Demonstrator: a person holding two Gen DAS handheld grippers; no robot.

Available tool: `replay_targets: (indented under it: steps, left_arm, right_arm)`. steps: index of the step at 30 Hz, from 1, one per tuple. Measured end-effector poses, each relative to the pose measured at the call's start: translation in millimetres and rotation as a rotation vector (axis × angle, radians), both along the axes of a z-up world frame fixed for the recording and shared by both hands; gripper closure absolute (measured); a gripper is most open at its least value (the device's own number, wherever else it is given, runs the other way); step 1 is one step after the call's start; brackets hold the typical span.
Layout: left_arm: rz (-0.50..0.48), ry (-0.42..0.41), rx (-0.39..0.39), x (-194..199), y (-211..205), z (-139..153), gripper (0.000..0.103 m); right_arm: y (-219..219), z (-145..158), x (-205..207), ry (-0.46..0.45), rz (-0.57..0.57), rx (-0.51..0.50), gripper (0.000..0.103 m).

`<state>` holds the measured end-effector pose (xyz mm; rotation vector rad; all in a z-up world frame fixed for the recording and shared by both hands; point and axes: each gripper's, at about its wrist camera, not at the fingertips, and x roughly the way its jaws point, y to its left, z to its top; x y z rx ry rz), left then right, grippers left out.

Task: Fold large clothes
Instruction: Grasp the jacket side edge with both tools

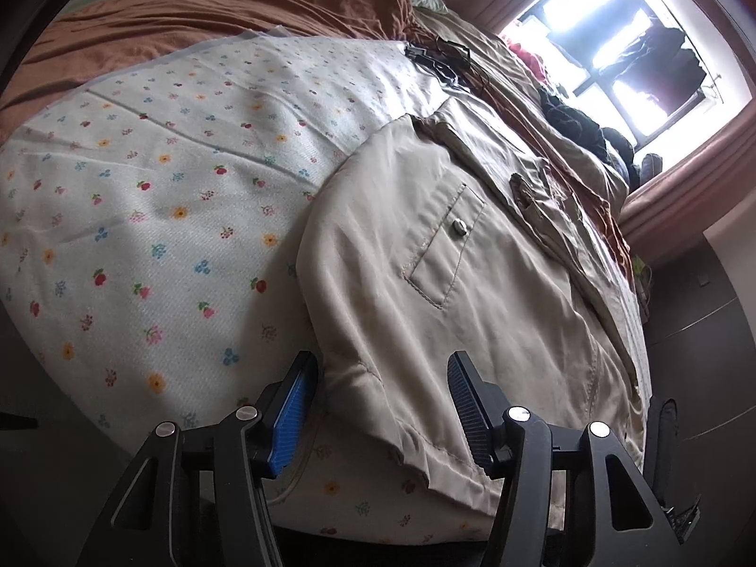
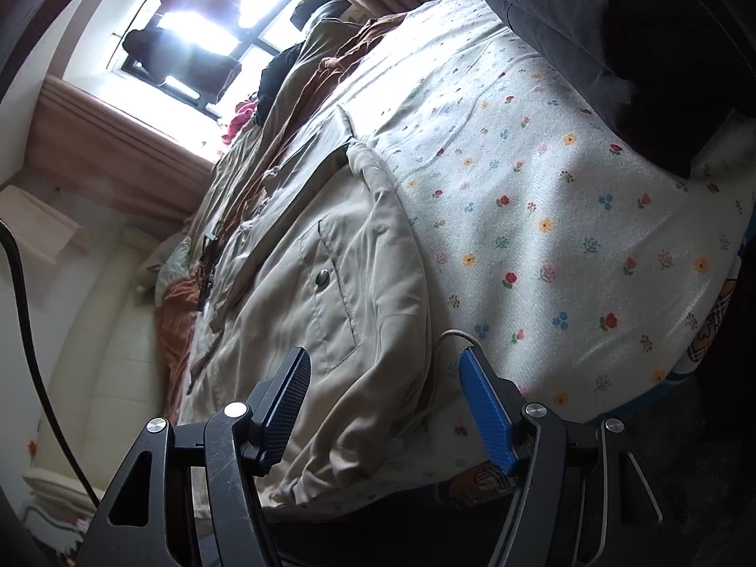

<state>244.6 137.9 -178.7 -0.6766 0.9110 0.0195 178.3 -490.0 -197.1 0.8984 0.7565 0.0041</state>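
Observation:
A large beige jacket [image 1: 425, 255] with a snap-button pocket lies spread on a floral bed sheet [image 1: 141, 217]. My left gripper [image 1: 382, 406] is open, its blue-padded fingers [image 1: 290, 418] either side of the jacket's near hem corner, which lies between them. In the right wrist view the same jacket [image 2: 330, 283] lies on the sheet [image 2: 567, 217]. My right gripper [image 2: 385, 406] is open, its fingers [image 2: 489, 418] straddling the jacket's other near hem corner. Neither gripper holds cloth.
A rust-orange blanket [image 1: 212, 4] lies bunched at the bed's far side. Dark clothes [image 1: 571, 118] are piled toward the bright window [image 1: 614, 38]. A dark grey cushion [image 2: 614, 33] sits on the bed. A white cord [image 2: 439, 378] runs by the jacket hem.

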Motion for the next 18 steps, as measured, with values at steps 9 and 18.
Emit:
replay_targets:
  steps: [9, 18]
  left_arm:
    - [0.020, 0.004, -0.007, 34.8, 11.6, -6.6, 0.046]
    - [0.023, -0.016, -0.054, 49.3, 15.3, -9.7, 0.047]
  right_arm:
    - [-14.7, -15.9, 35.9, 0.005, -0.016, 0.066, 0.036]
    - [21.3, -22.8, 44.8, -0.016, 0.122, 0.154, 0.035]
